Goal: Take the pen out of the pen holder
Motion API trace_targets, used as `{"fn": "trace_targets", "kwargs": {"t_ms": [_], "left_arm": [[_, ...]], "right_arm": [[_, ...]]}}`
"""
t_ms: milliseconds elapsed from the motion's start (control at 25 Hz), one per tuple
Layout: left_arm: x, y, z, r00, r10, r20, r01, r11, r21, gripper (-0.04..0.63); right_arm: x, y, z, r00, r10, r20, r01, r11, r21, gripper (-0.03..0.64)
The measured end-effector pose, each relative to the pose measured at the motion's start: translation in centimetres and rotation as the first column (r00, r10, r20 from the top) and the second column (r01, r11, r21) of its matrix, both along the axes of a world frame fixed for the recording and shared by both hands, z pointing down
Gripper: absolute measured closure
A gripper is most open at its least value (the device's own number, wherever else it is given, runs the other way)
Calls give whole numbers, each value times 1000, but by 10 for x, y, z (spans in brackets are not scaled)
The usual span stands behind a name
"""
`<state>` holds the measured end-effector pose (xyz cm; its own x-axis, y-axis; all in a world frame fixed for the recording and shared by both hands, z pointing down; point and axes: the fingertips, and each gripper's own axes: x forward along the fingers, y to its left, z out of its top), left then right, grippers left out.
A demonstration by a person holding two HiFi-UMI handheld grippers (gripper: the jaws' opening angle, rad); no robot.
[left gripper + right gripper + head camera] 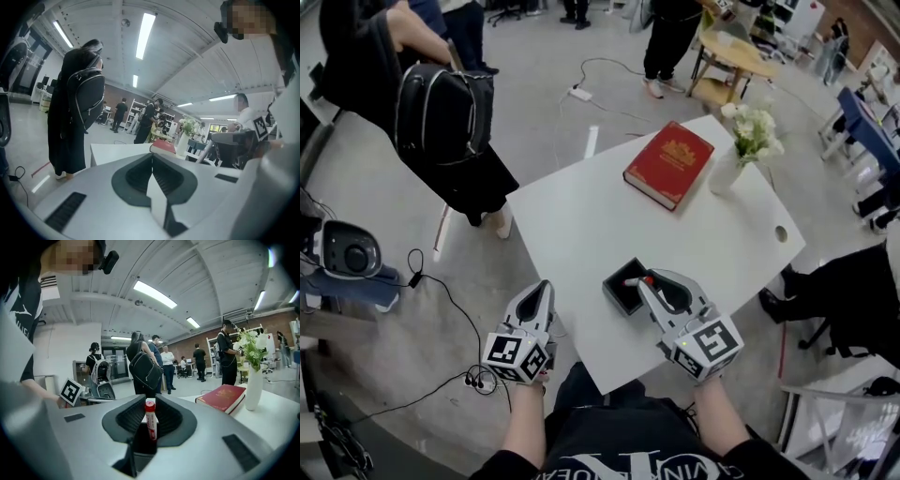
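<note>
A black square pen holder (622,289) stands near the front edge of the white table (581,225). My right gripper (651,284) hangs just over its right side, shut on a pen (150,420) with a red cap and a red-and-white barrel. The pen stands upright between the pads, and the holder's dark opening (143,446) lies right below it. In the head view only the pen's red tip (648,279) shows. My left gripper (542,296) hovers left of the holder at the table's edge. Its jaws meet with nothing between them (152,158).
A red book (668,164) lies at the far side of the table, with a white vase of flowers (737,155) to its right. A person with a black backpack (441,112) stands left of the table. Cables (441,291) trail on the floor at left.
</note>
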<state>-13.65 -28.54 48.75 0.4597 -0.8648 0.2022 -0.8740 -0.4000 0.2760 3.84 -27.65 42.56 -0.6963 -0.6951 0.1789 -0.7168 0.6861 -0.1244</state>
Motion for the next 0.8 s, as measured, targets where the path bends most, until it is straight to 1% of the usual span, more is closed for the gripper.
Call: {"fn": "trace_targets", "kwargs": {"t_ms": [560, 800], "left_arm": [[10, -14, -26, 1000, 20, 3, -20, 998, 56, 591], [19, -19, -36, 999, 37, 6, -38, 996, 80, 591]], "right_arm": [[12, 0, -34, 999, 11, 36, -13, 998, 56, 541], [22, -2, -48, 997, 28, 73, -33, 997, 75, 541]]}}
